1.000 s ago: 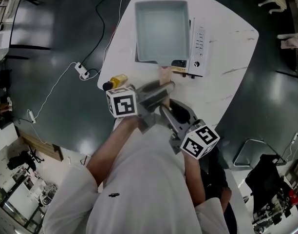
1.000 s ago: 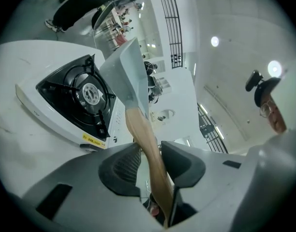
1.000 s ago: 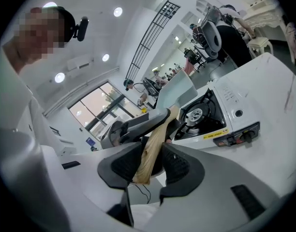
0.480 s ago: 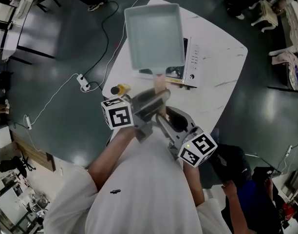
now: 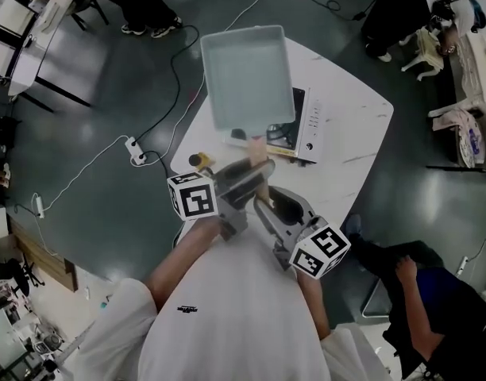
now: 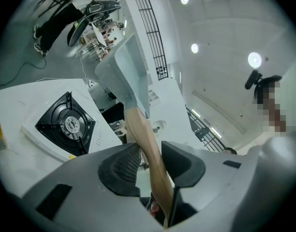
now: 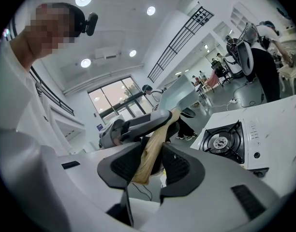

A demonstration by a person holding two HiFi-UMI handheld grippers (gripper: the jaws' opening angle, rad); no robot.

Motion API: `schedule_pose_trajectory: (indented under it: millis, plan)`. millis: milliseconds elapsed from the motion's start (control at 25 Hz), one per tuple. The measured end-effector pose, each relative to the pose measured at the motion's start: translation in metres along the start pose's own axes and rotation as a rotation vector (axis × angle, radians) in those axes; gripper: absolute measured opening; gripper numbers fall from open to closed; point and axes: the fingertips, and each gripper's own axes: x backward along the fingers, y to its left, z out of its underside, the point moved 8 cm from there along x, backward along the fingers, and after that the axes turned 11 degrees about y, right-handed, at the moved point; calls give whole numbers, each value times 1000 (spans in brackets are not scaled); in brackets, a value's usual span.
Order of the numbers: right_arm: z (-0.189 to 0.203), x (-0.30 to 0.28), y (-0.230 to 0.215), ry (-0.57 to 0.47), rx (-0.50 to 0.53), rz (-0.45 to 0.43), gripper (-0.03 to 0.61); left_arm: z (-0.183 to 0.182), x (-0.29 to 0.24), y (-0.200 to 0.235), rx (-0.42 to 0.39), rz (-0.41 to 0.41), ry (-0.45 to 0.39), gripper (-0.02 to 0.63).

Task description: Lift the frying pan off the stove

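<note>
The square, pale grey-blue frying pan (image 5: pixel 247 74), empty, with a light wooden handle (image 5: pixel 257 145) pointing down-frame, hangs raised at upper centre of the head view, overlapping the left part of the white, black-grated single-burner stove (image 5: pixel 313 117) beneath it.

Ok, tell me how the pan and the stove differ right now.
The pan is up in the air, held by its wooden handle; the stove sits on the table. The pan is pale grey and empty; the stove is white with a black burner, now bare. Both are roughly square.
</note>
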Motion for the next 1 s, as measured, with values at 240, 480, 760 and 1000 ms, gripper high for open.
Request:
schedule_pose_trajectory:
  millis: [240,480,760,1000]
  plan:
    - [-2,-1,1,-10,18,0,127,-2,1,-1,-6,2,-7,130]
    - [8,3,8,-29,8,3,129,6,6,-4,-22,-1,11,130]
    - [9,5,9,-40,-15,9,126,8,5,-5,-9,11,17,132]
    - [9,5,10,-37,-19,14,126,8,5,-5,-6,11,22,132]
